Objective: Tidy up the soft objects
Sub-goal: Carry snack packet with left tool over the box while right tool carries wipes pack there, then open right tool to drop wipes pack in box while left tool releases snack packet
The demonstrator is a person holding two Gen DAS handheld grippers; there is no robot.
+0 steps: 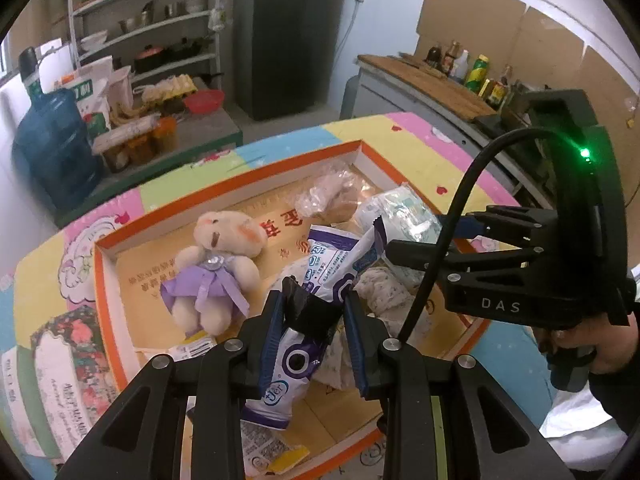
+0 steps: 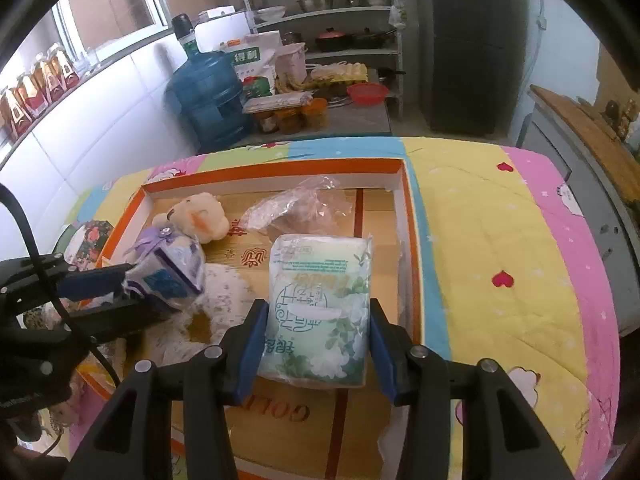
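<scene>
Inside the shallow orange-rimmed cardboard box (image 2: 276,170), a cream plush bear in a purple dress (image 1: 218,268) lay at the left. The left gripper (image 1: 314,320) was clamped on a crumpled purple-and-white plastic pouch (image 1: 296,360) above the box. The right gripper (image 2: 316,336), half open, pinched a green floral tissue pack (image 2: 320,304) over the box's right side.

One orange-edged box (image 2: 276,170) sits mid-frame. Inside it lie one plush bear (image 1: 216,268), one clear plastic bag (image 2: 296,208), one green tissue pack (image 2: 320,312), and two purple-and-white pouches (image 1: 332,264). Upper left, one blue water jug (image 2: 208,92) stands. Two grippers (image 1: 314,344) (image 2: 316,354) are in view.
</scene>
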